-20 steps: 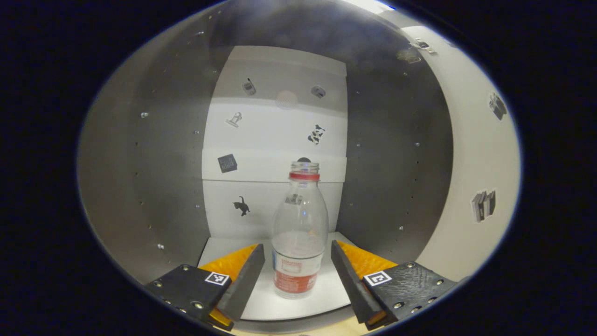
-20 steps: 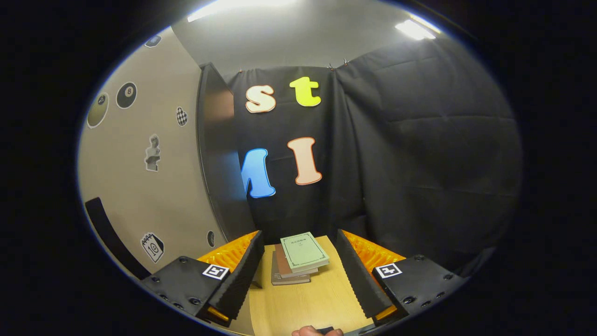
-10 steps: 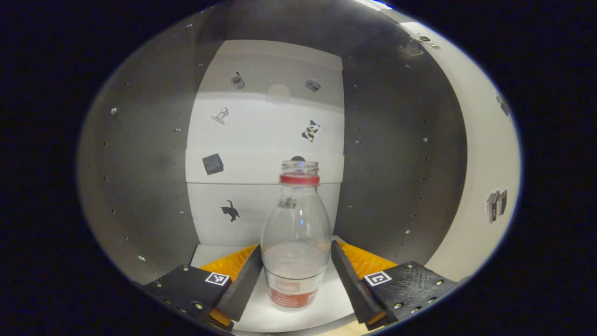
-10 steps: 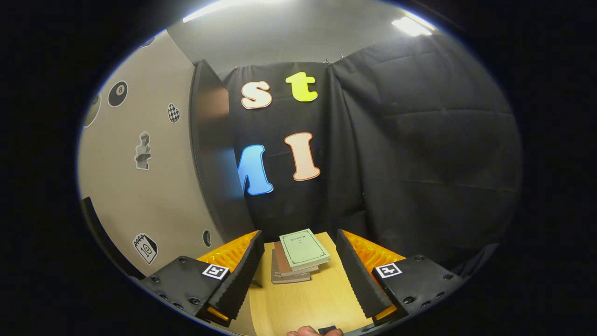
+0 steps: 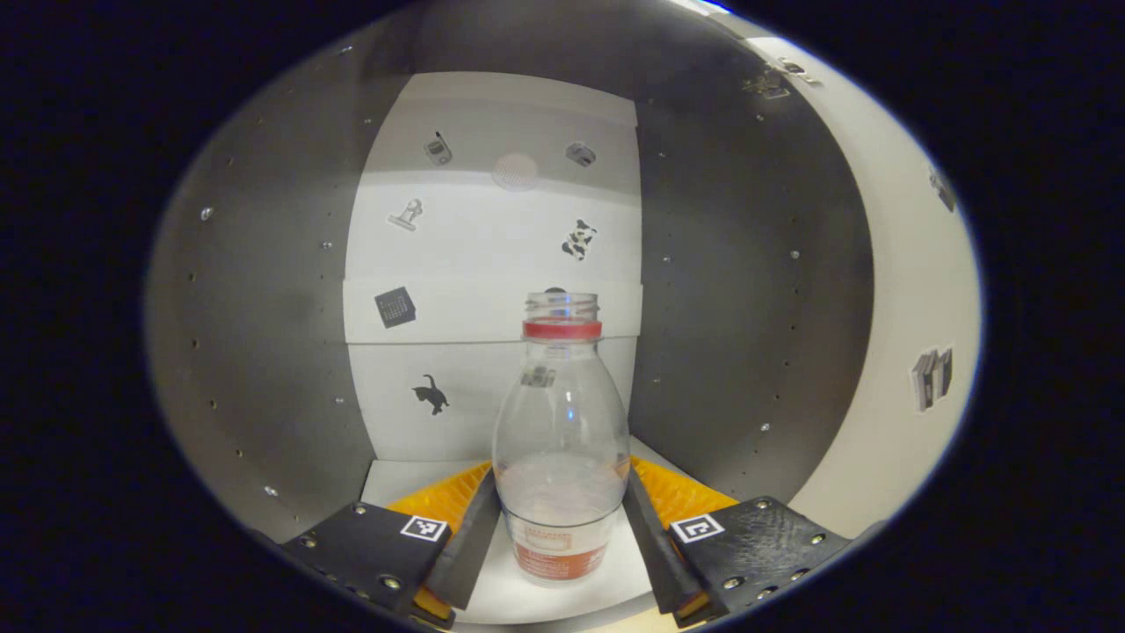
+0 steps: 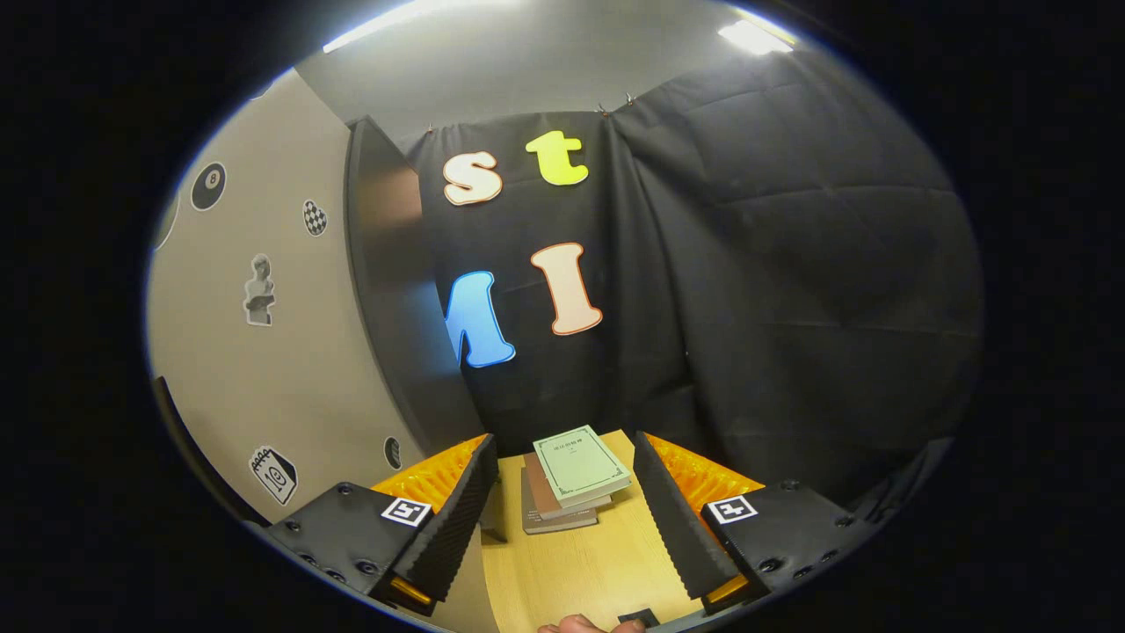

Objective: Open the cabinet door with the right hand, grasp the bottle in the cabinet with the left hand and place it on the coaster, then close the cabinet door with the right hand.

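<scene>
left gripper view: one clear plastic bottle (image 5: 561, 440) stands upright on the white floor of the cabinet (image 5: 264, 352), uncapped, with a red neck ring and a red and white label low on its body. the left gripper (image 5: 561, 527) has its two fingers brought in against the bottle, one on each flank of the lower body, both appearing to touch it just above the label. behind the bottle, the white back panel (image 5: 492, 255) carries small stickers; six are countable, among them a cat (image 5: 428, 393) to the left of the bottle's shoulder. the open cabinet door (image 5: 914, 352) stands to the right of the bottle, with a books sticker (image 5: 932, 378) on it.

right gripper view: this view looks away from the bottle. the right gripper (image 6: 567, 514) has its fingers spread wide with nothing between them, above a wooden table (image 6: 580, 571). one stack of three books (image 6: 571, 479), a pale green one on top, lies on the table beyond the fingertips. the beige door face is at left of the stack with stickers on it. a fingertip (image 6: 580, 625) of a hand shows at the lower edge.
</scene>
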A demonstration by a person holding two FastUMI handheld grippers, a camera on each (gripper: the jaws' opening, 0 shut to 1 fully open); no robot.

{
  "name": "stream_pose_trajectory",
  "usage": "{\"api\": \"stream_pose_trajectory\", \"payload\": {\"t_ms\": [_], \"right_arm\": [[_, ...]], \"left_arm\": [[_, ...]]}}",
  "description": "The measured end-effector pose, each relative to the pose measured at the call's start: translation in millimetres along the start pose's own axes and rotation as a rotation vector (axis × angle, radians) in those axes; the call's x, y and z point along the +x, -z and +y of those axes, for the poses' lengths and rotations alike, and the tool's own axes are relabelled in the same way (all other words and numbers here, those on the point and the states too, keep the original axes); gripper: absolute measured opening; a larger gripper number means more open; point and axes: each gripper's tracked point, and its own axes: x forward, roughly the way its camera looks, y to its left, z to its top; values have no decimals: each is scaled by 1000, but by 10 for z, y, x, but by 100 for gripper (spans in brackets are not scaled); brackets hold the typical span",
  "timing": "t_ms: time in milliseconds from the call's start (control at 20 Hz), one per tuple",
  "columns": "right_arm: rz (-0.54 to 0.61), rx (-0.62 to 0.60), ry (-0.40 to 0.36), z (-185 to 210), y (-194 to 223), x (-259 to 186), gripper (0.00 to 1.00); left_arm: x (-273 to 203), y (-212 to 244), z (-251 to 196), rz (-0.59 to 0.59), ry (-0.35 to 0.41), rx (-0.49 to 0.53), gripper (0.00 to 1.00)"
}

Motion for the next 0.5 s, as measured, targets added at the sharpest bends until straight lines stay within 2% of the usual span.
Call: {"api": "stream_pose_trajectory", "payload": {"t_ms": [300, 500], "right_arm": [[-2, -1, 0, 52, 1, -50, 98], [-15, 2, 16, 54, 8, -63, 98]], "left_arm": [[-670, -138, -51, -63, 18, 24, 75], [-1334, 35, 72, -100, -33, 107, 74]]}}
